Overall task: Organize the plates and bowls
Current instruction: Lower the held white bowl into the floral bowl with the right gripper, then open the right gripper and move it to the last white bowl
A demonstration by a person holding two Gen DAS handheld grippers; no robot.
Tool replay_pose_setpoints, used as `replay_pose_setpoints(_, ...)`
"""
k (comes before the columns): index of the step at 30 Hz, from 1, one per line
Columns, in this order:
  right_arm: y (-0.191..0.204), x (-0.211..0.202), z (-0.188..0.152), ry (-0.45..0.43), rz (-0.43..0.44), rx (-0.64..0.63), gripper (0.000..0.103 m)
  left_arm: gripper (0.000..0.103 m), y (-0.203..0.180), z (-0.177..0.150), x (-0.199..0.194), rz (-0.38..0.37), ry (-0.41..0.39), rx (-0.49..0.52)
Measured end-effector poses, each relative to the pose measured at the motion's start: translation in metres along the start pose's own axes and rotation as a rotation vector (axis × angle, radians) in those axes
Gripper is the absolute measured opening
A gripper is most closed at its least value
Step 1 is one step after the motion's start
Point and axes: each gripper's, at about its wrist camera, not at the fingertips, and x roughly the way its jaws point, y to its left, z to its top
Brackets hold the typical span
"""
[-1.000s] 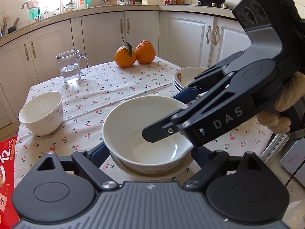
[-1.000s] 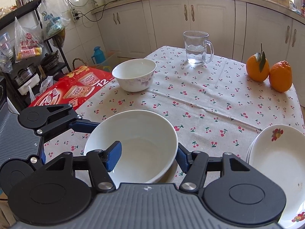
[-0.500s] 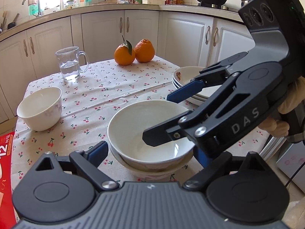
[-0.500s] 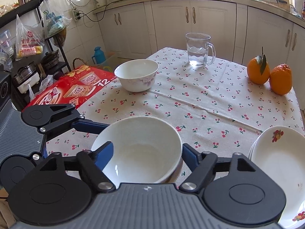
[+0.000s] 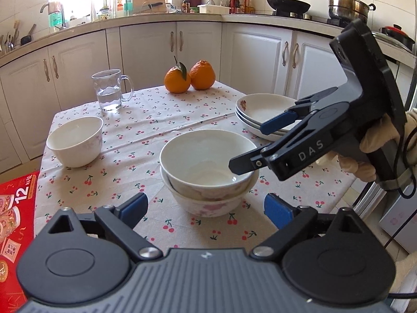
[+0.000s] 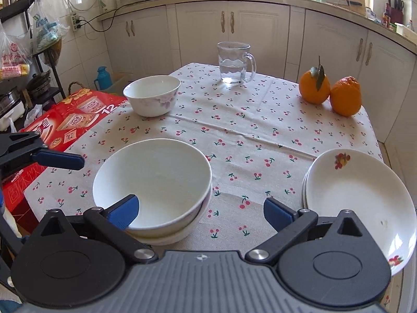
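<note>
1. Location of the task items. Two nested bowls [image 5: 208,180] stand on the tabletop [image 5: 161,120] near its front edge. A single bowl [image 5: 74,140] stands apart at the left corner of the cloth. A stack of plates [image 5: 260,116] rests at the right edge.

2. Left gripper [image 5: 206,207]: the jaws are spread wide and hold nothing. They sit just short of the nested bowls, one finger to each side.

3. Right gripper [image 6: 199,210]: the jaws are likewise released and empty. One pad lies over the near rim of the nested bowls; whether it touches the rim cannot be told. In the left wrist view the same gripper [image 5: 263,146] reaches over the bowl rim from the right.

4. Handling, judged from appearance. The bowls and plates look like glazed ceramic: rigid, fairly heavy, smooth and brittle. The glaze probably gives the pads little friction, so a light pinch may slip.

5. Where to take hold. The single bowl is best pinched across its rim wall, one finger inside and one outside, then lifted level. Its tall wall offers a deeper bite than a shallow plate lip would.

6. Placement. Lower it centred into the nested pair. Ceramic on ceramic chips easily, and the top bowl already sits slightly tilted in the lower one.

7. Obstacles. A glass mug [image 5: 109,90] with water and two oranges [image 5: 190,79] stand at the far side, well apart from the bowls.
</note>
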Motion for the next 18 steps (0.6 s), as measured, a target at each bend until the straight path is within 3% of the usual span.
replay_pose_setpoints(8, 0.007, -0.04, -0.003, -0.077, -0.015, 0.033, 0.103, 0.097, 0.015, -0.013, -0.037, 0.093, -0.039, -0.044)
replay_pose_setpoints(18, 0.007, -0.071, -0.009, -0.141, 0.021, -0.001, 0.103, 0.098, 0.014, -0.014, -0.043, 0.184, -0.037, -0.113)
